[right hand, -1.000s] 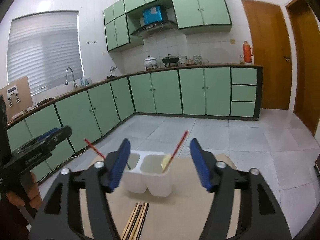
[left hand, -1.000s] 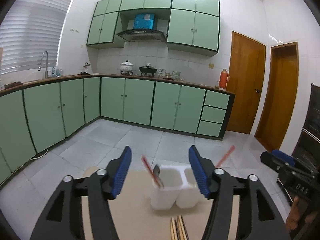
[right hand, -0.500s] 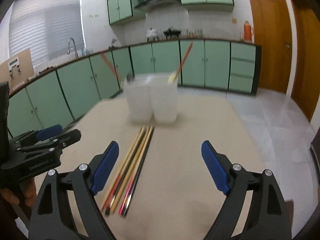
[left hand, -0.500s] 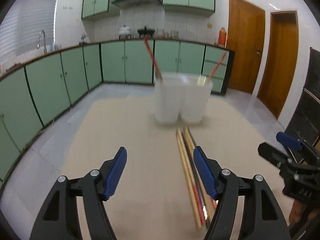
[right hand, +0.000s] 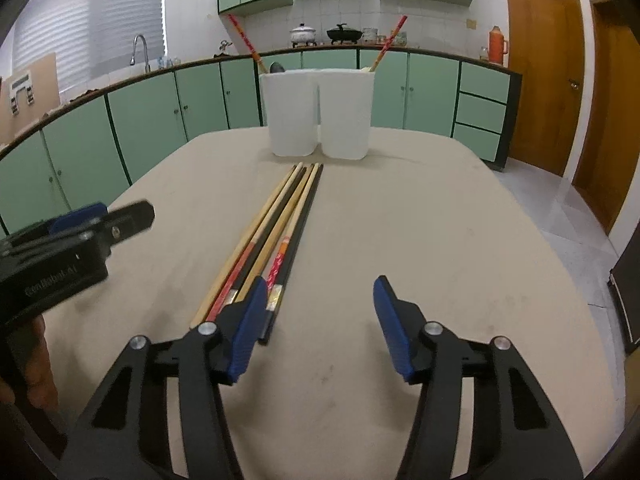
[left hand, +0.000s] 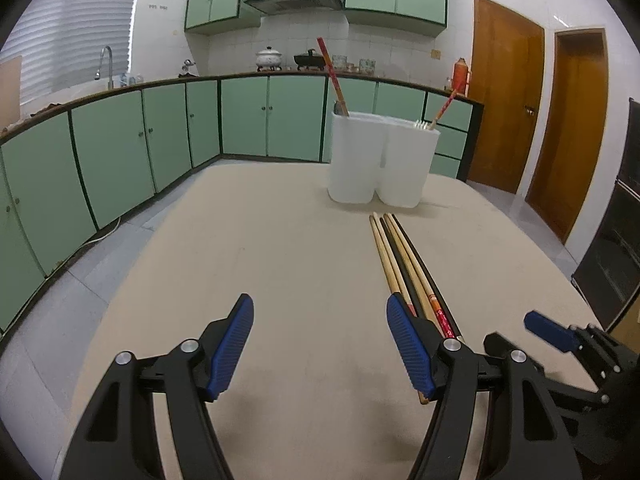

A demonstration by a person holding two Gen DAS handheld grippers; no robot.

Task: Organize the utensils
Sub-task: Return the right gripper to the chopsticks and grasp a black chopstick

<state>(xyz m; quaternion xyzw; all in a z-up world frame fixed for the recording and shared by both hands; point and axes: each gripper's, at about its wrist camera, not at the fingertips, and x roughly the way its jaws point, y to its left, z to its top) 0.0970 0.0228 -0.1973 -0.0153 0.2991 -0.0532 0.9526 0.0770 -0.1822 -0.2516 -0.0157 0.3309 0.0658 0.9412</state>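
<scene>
Hovering low over a beige table (right hand: pixel 440 216) with both tongs. Left tongs (left hand: pixel 320 344) standing wide apart with nothing between them, only bare table under the gap. Right tongs (right hand: pixel 318 326) closing in right now, also with nothing between them – the chopsticks (right hand: pixel 280 232) lying just left of the left blue pad, its tip overlapping their near ends in the right view. Same bundle showing up in the left view too (left hand: pixel 404 264), running under the right pad of the left tongs, so basically sitting between the two tools. Looking like five or six sticks side by side, some pale wood, some black, a couple with red ends, tips pointing at the white holder (right hand: pixel 320 114). Holder standing upright at the far end of the table – two compartments, a red-handled utensil leaning out of each one. Green kitchen cabinets (left hand: pixel 120 148) running along the walls behind.
</scene>
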